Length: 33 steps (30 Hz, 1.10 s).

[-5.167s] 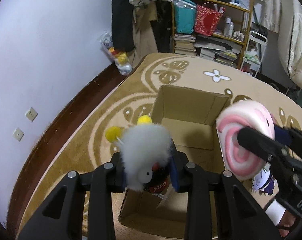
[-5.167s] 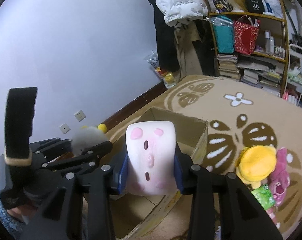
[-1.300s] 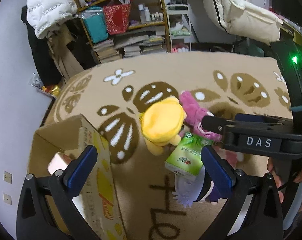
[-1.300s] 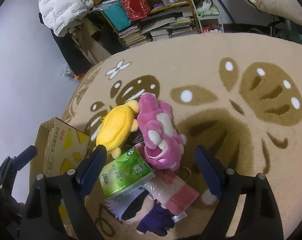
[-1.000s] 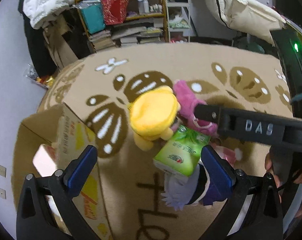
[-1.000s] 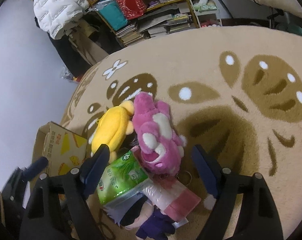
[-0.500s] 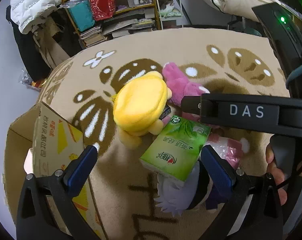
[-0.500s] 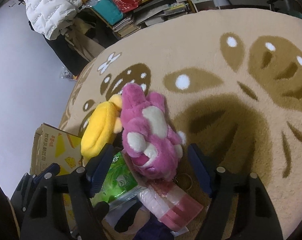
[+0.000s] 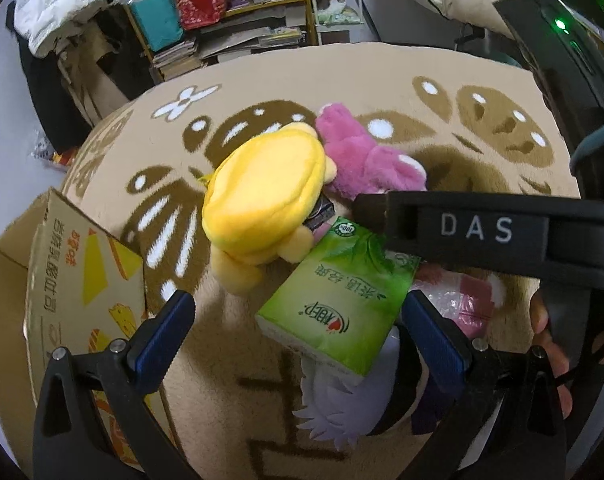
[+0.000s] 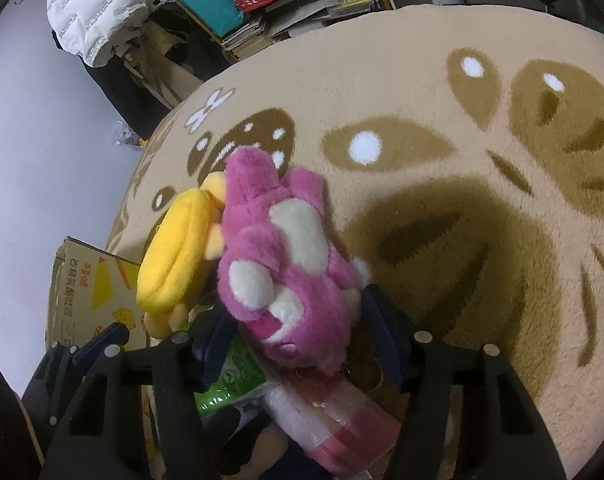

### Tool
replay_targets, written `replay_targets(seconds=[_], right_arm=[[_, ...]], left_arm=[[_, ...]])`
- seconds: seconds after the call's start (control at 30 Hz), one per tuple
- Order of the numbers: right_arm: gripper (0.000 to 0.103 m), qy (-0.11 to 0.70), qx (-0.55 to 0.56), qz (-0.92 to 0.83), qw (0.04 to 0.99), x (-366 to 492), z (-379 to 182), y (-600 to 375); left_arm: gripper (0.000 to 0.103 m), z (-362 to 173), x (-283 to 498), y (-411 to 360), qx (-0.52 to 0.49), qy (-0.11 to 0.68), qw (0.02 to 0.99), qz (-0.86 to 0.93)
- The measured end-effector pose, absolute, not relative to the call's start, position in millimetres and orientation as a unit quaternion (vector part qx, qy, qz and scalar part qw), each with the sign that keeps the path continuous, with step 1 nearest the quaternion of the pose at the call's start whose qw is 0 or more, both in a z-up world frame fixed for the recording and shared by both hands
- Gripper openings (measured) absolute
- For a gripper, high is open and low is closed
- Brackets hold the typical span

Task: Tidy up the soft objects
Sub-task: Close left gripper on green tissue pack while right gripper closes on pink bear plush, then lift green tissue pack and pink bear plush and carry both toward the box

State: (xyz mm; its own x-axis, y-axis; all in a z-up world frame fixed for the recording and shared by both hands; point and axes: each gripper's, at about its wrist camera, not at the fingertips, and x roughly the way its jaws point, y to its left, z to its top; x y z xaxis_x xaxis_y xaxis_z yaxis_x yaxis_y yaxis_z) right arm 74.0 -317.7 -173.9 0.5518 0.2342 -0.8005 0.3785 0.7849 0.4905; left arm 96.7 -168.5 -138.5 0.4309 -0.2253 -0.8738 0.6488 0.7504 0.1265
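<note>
A pile of soft things lies on the tan rug: a yellow plush [image 9: 262, 204], a pink plush bear [image 10: 286, 268], a green tissue pack [image 9: 338, 296], a white-haired doll [image 9: 342, 404] and a pink wrapped pack [image 10: 342, 428]. My left gripper [image 9: 298, 328] is open, its jaws on either side of the green tissue pack. My right gripper [image 10: 298, 328] is open, its jaws on either side of the pink bear's lower end; it also shows as a black bar in the left wrist view [image 9: 482, 232]. The cardboard box [image 9: 74, 280] stands to the left.
A cluttered shelf [image 9: 230, 12] with books and bags stands beyond the rug's far edge. A white jacket [image 10: 98, 4] hangs at the back left. A pale wall runs along the left.
Both grippers have dropped closer to the pile. The right gripper's jaws have narrowed around the pink bear. The left gripper now frames the green tissue pack.
</note>
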Motion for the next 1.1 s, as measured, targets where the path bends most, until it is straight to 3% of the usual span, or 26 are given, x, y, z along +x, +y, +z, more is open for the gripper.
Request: replay_targets(seconds=[0.07, 0.57, 0.8, 1.1], right_arm=[[0.06, 0.472, 0.321, -0.048, 0.82, 74.1, -173.7, -316.7], [0.059, 0.472, 0.325, -0.05, 0.818, 72.4, -175.6, -319.5], [0.059, 0.47, 0.333, -0.046, 0.816, 72.0, -178.1, -319.7], [0.061, 0.467, 0.327, -0.047, 0.82, 80.3, -180.5, -320.5]], left_arm=[[0.102, -139.1, 97.7, -167.5, 0.225, 0.462, 0.816, -0.267], [0.099, -153.4, 99.3, -166.7, 0.218, 0.464, 0.817, -0.264], [0.078, -156.3, 103.7, -170.9, 0.198, 0.463, 0.82, -0.271], [0.073, -154.0, 101.8, -169.1, 0.2, 0.447, 0.83, -0.267]])
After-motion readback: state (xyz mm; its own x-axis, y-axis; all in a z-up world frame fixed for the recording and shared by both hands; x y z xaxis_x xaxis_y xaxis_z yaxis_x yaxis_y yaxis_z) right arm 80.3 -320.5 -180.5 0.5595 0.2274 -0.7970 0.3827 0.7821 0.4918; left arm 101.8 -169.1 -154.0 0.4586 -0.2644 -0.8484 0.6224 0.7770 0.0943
